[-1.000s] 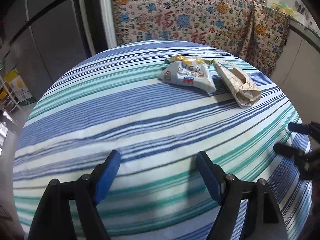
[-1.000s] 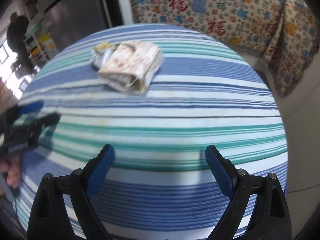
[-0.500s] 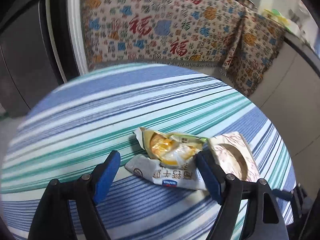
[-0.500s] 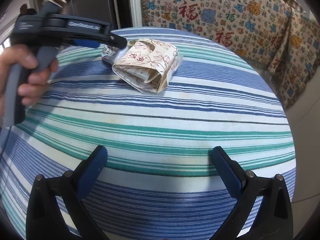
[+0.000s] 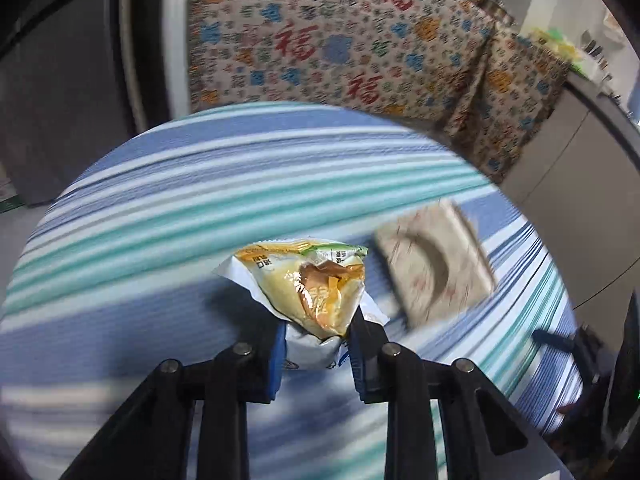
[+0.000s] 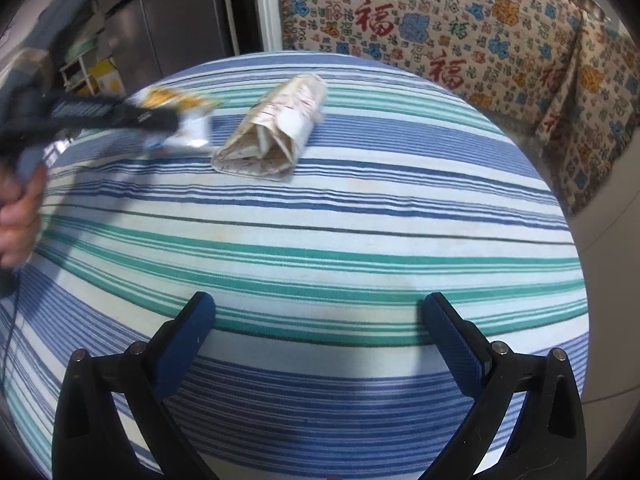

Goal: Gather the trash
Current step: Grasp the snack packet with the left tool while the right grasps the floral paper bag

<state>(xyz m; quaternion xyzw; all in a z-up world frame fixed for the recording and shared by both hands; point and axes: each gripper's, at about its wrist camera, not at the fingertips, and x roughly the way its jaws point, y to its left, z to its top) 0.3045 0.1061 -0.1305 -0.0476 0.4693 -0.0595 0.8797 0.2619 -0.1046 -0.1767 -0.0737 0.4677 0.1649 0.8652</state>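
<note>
Nearest in the left wrist view, the left tool (image 5: pixel 316 344) is seen with its blue pads closed narrow on a crumpled yellow and silver snack wrapper (image 5: pixel 308 288); its jaws have just been closing, and the wrapper is pinched between them above the striped tabletop (image 5: pixel 140 240). Just beside the wrapper, to its right, a folded floral paper bag (image 5: pixel 434 268) is seen blurred, lying on the cloth. In the right wrist view, the right tool (image 6: pixel 318 334) is held wide open over the blue, green and white stripes, with nothing between its pads. Farther off, the paper bag (image 6: pixel 272 132) lies near the tabletop's far side. Beyond the tabletop, a patterned cloth (image 6: pixel 460 24) with red characters is draped.
</note>
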